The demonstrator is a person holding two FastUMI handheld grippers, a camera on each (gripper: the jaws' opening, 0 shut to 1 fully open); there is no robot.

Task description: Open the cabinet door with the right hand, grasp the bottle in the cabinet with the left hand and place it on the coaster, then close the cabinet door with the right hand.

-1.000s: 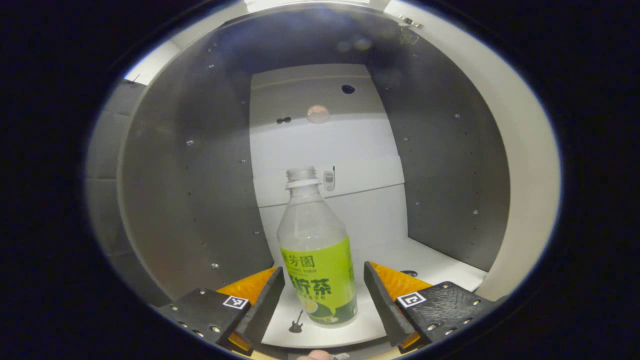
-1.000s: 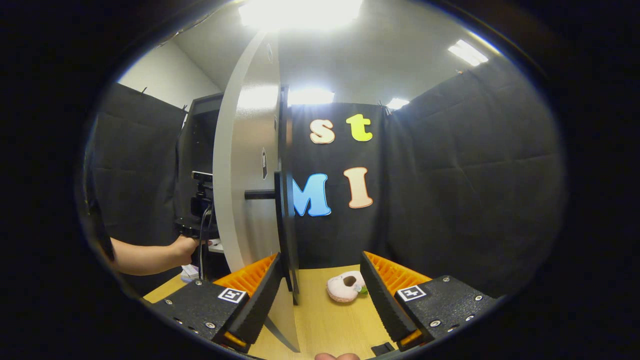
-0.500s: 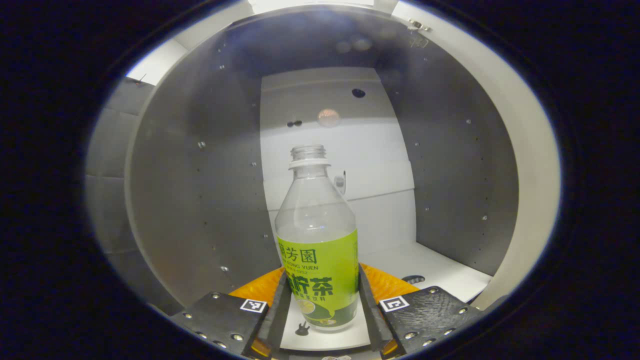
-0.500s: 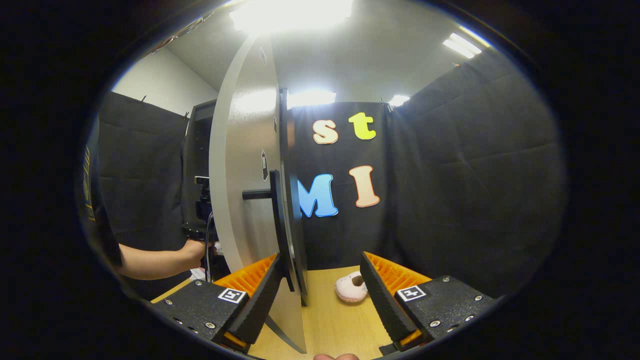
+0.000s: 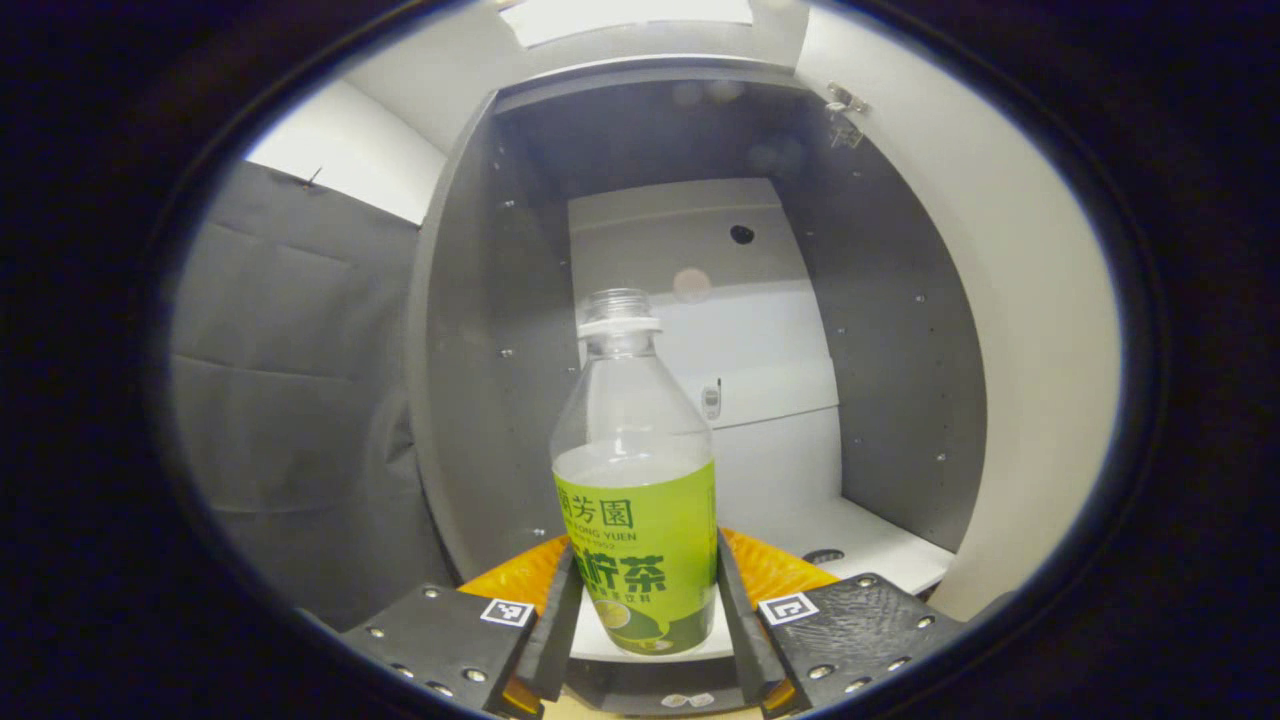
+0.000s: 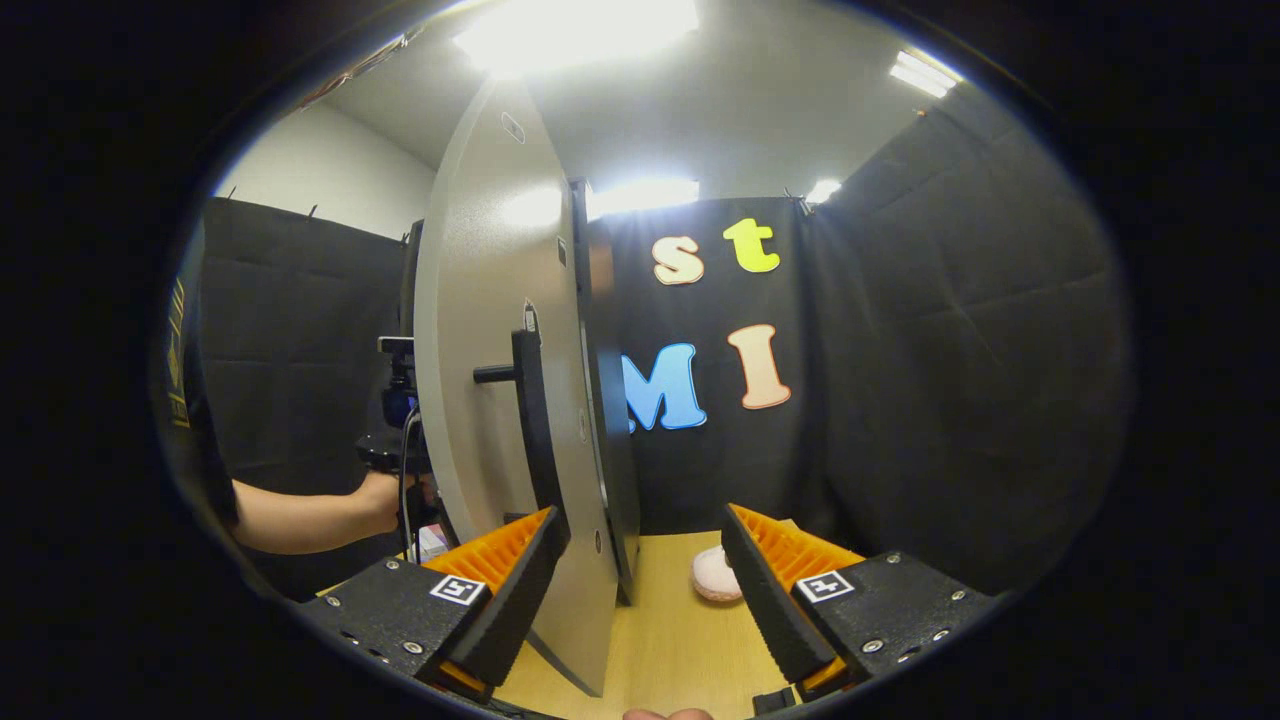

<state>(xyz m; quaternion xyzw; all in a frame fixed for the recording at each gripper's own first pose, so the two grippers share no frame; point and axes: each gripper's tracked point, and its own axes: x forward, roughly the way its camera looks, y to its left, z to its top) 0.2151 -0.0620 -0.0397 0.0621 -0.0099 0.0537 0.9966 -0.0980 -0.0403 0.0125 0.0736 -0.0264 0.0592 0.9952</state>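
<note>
Clear plastic bottle (image 5: 636, 500) in the left gripper view looks empty, so light and a bit squishy; left gripper (image 5: 638, 620) has both fingers clamped on its green label, low down, just at the cabinet (image 5: 900, 330) mouth. Right gripper view: right gripper (image 6: 640, 590) fingers spread wide, gripping nothing, open door (image 6: 500, 400) edge between them, coaster (image 6: 716, 574) on the table (image 6: 660, 640) beyond

Cabinet shelf (image 5: 860, 530), left gripper view: white floor panel inside a grey-walled cabinet, white back panel behind. One small dark round mark (image 5: 823, 556) lies on the shelf toward its right front.

Table (image 6: 660, 640), right gripper view: light wood-grain top, set before the black cloth wall. One small pale pink item (image 6: 716, 574) rests on it near the far edge; its kind cannot be told.
</note>
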